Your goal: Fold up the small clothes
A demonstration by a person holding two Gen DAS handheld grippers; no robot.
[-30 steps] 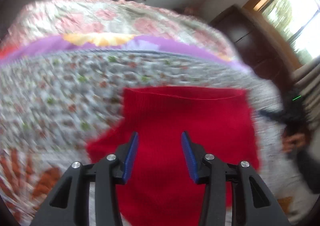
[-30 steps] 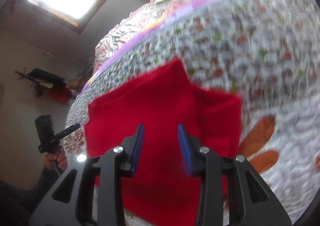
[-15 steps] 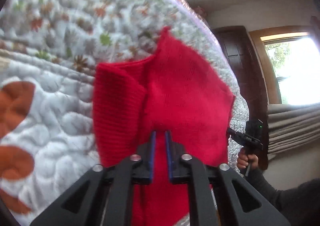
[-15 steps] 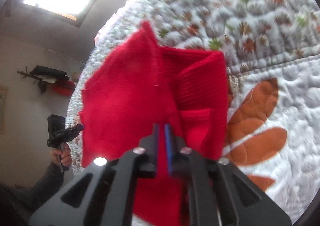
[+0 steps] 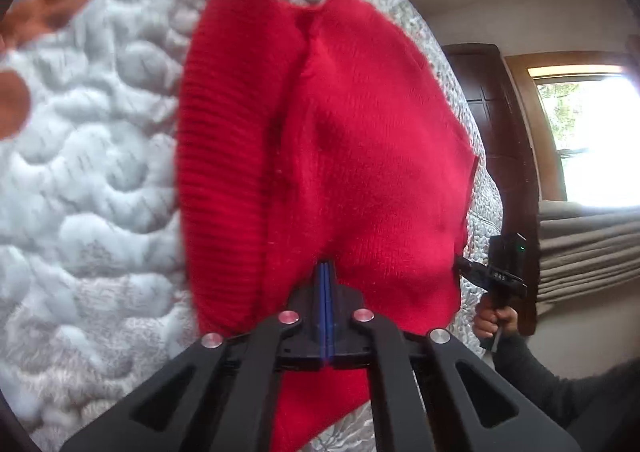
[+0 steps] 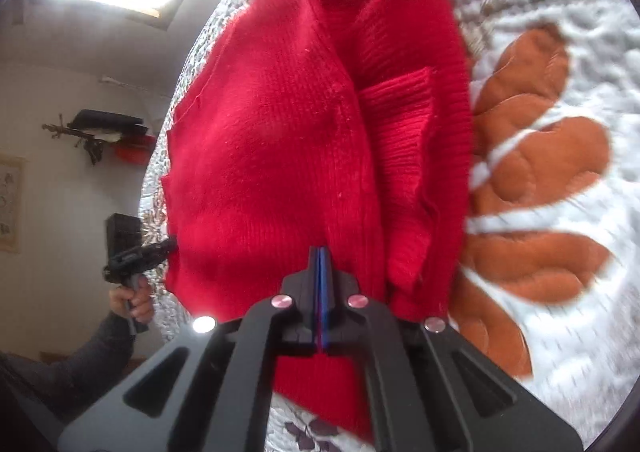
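Red knit garment [image 5: 360, 156] hangs over the quilted bed [image 5: 80, 180], near edge clamped by left tongs [image 5: 325, 272] and right tongs [image 6: 321, 256].

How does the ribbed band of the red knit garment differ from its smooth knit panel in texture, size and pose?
Texture: the ribbed band shows clear raised ridges; the smooth knit panel is fine and even.
Size: the band is a narrow strip; the panel covers far more of the garment.
Pose: the band curls over in a rounded fold along one side; the panel hangs flatter, pinched by the left gripper.
Both are the same bright red.
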